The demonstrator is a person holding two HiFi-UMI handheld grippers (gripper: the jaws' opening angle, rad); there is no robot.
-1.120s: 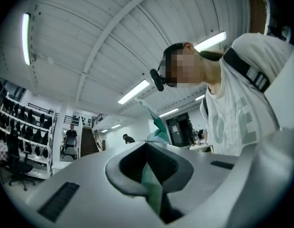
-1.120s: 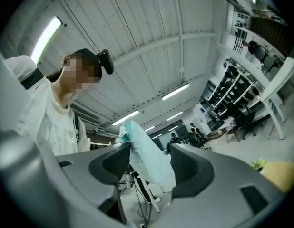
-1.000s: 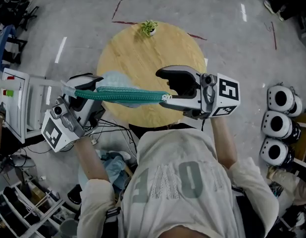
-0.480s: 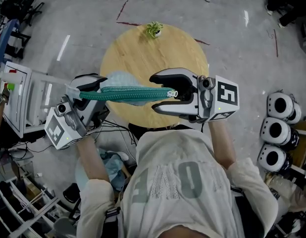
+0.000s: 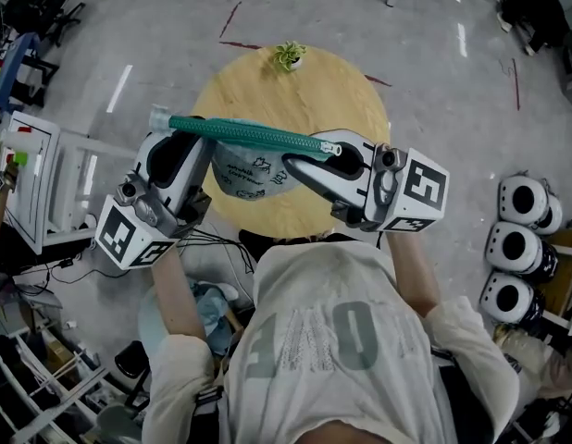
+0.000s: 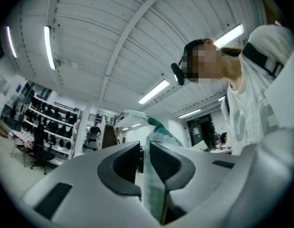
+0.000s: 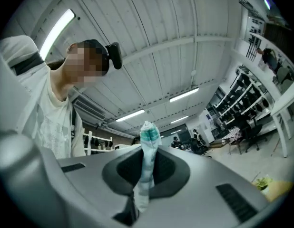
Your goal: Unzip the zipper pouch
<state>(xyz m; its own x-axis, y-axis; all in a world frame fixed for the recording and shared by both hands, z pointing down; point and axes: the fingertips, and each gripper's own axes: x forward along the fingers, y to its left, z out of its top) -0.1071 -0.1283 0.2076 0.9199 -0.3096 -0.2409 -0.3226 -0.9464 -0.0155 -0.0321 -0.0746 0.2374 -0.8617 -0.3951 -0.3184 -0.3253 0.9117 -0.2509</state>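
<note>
Now the right gripper [image 5: 301, 154], whose jaws have just been closing, pinches the right end of the zipper pouch [image 5: 242, 176] beside the slider [image 5: 329, 146]. The left gripper [image 5: 167, 135] is clamped tight on the pouch's left end. Between them the teal zipper [image 5: 249, 134] stretches taut in the air above the round table [image 5: 295, 91]. It looks zipped along its whole length, so the unzipping itself appears not yet begun.
</note>
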